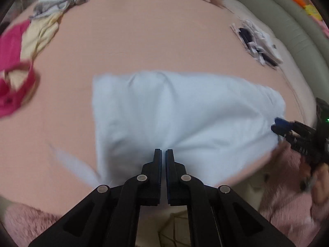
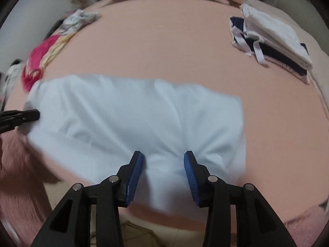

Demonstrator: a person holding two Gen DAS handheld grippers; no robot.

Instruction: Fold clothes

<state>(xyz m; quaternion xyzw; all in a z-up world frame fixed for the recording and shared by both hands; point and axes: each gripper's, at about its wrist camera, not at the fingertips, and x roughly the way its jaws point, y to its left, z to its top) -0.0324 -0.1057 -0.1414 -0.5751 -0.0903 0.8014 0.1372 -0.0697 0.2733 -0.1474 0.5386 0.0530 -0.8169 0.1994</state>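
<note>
The pale blue cloth (image 1: 168,111) lies mid-bed on the pink sheet (image 1: 144,30), w/ soft creases running to its near edge. Left gripper (image 1: 163,151) is pinched narrow on that edge, probably to lift it for a fold. Right gripper (image 2: 163,157) stands wide, fabric bunched between the ribbed blue pads (image 2: 135,173), not clamped. Folded pile (image 2: 273,39) sits far right.

Soft even light, motion blur, fisheye-warped edges.
</note>
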